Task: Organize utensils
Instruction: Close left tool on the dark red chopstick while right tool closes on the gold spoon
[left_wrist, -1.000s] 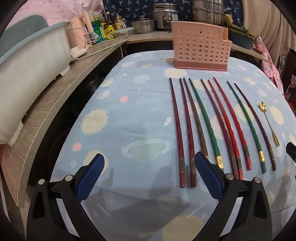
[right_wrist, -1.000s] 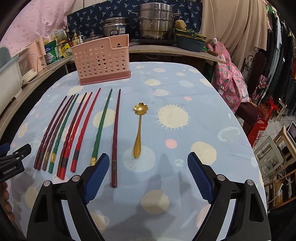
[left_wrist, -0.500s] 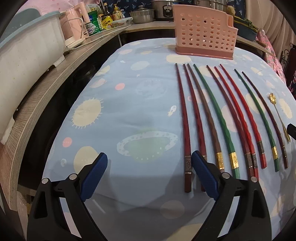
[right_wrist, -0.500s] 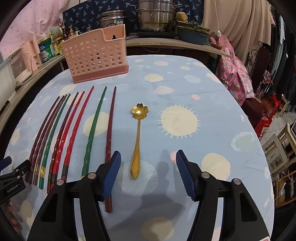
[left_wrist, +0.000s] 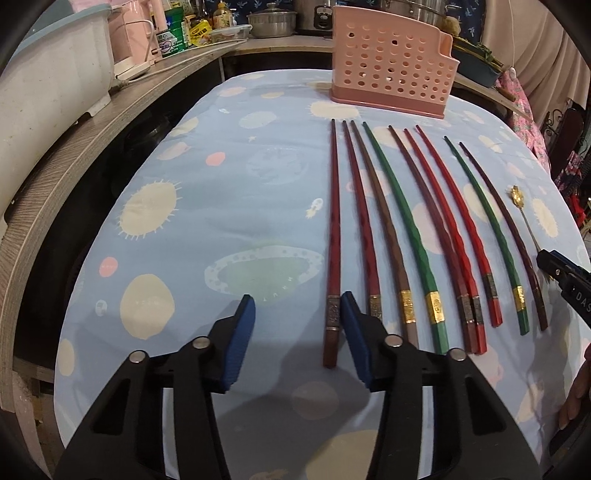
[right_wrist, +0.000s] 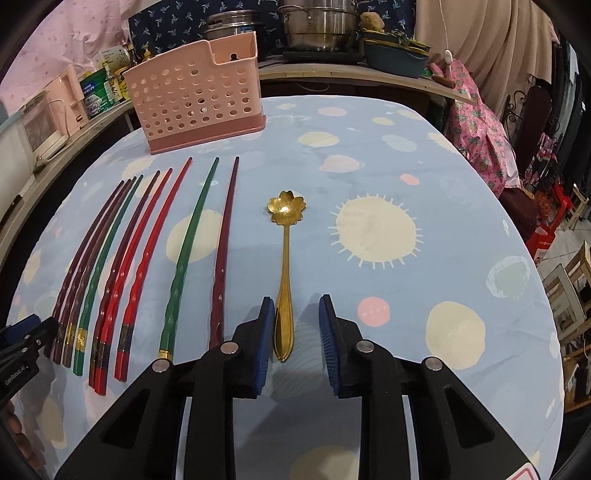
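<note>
1. Both sets of jaws have just been closing: the right gripper (right_wrist: 293, 328) straddles the gold flower spoon (right_wrist: 284, 280), its handle between the pads but not yet pinched.
2. Over to the left gripper (left_wrist: 297, 338): open on bare cloth, the leftmost dark-red chopstick (left_wrist: 333, 236) just outside its right pad.
3. Pick-up step, I'd say; next the spoon needs squeezing and lifting.
4. Pink perforated utensil holder (right_wrist: 197, 92) waits upper left on the bench (right_wrist: 424, 166), path clear; eight more chopsticks lie close-packed.

A pale blue tablecloth (right_wrist: 443, 155) is printed with cream suns and pink dots. Red, maroon and green lacquered chopsticks (left_wrist: 413, 229) are banded gold; the perforated plastic basket (right_wrist: 195, 107) is pink.
</note>
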